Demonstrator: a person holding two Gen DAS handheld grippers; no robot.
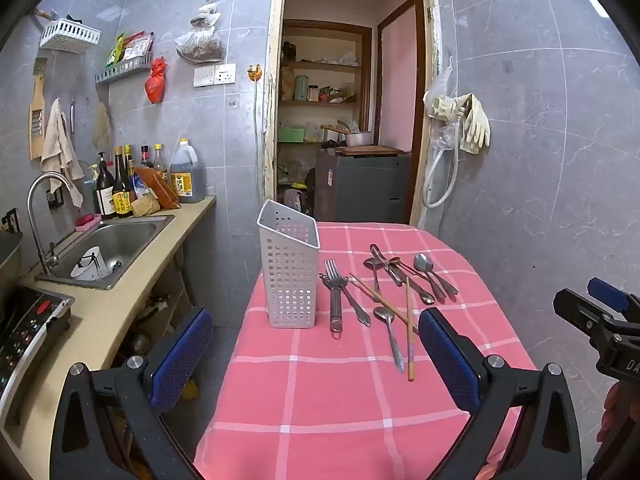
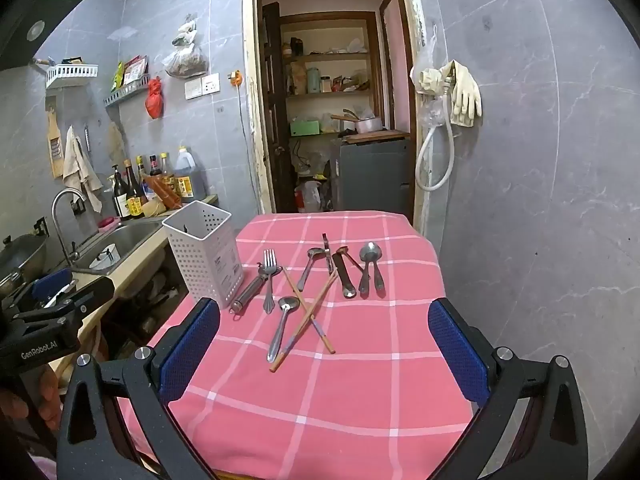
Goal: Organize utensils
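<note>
Steel spoons (image 2: 370, 266), fork (image 2: 270, 276), wooden chopsticks (image 2: 306, 314) scattered on pink checked cloth (image 2: 320, 400) beside white perforated caddy (image 2: 204, 252). Both grippers, left (image 1: 316, 360) and right (image 2: 324, 354), spread wide, empty. Cutlery stiff, slick, light; pinch mid-handle.

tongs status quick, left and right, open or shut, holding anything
Left tongs: open, holding nothing, above the pink tablecloth.
Right tongs: open, holding nothing, short of the crossed chopsticks.
</note>
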